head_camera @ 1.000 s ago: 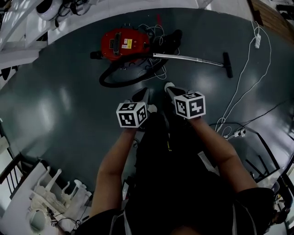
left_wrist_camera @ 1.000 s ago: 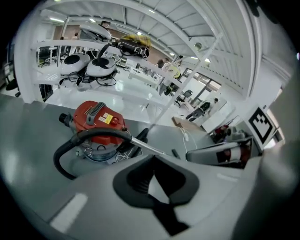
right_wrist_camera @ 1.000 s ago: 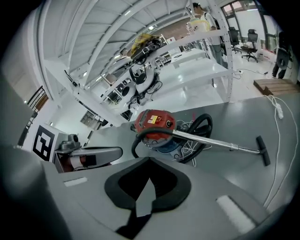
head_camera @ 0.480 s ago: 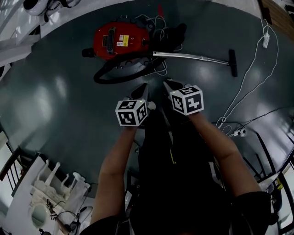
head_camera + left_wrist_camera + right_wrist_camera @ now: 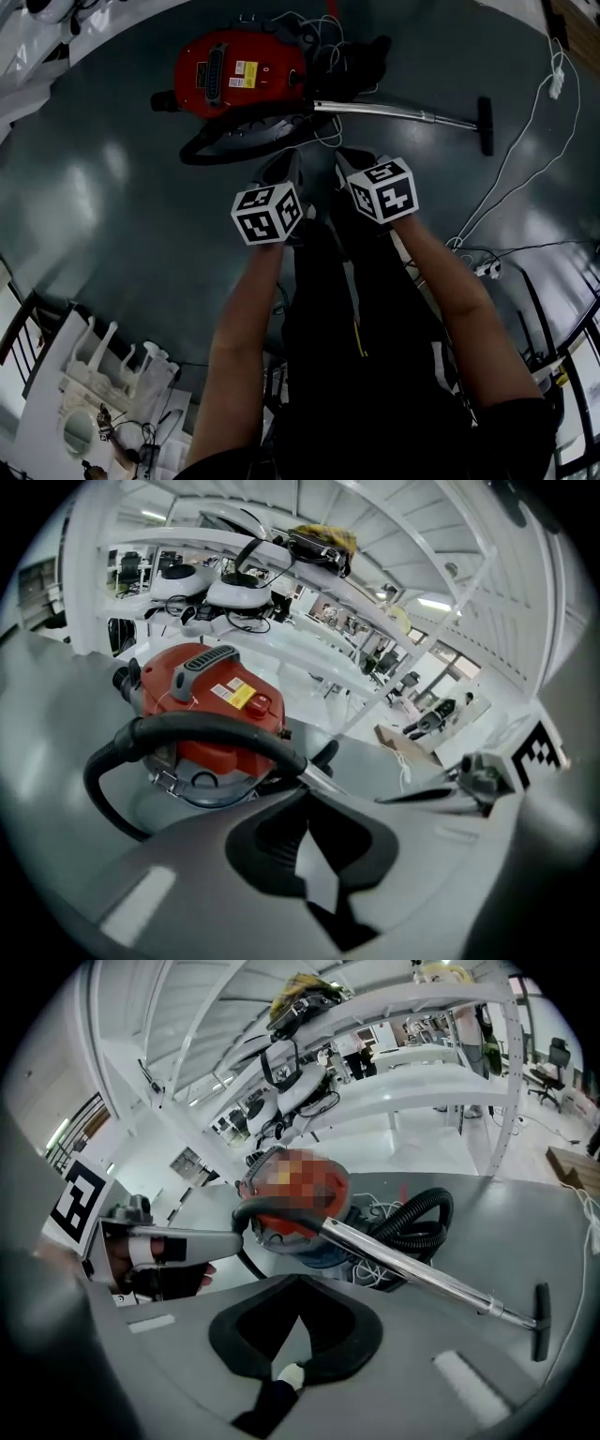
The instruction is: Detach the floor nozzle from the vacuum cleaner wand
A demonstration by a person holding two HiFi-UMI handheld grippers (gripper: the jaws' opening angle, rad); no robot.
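Observation:
A red canister vacuum lies on the dark floor with its black hose looped in front. Its chrome wand runs right to the black floor nozzle, which sits on the wand's end. My left gripper and right gripper hang side by side just short of the hose, both shut and empty. The left gripper view shows the vacuum and hose beyond my shut left gripper. In the right gripper view, wand and nozzle lie past my shut right gripper.
A white cable trails over the floor at the right to a power strip. White tangled wires lie by the vacuum. A white rack stands at lower left. White shelves with equipment line the far side.
Both grippers have sunk toward the floor and come nearer the hose. The head view has shifted, so the vacuum sits higher and further left in the frame.

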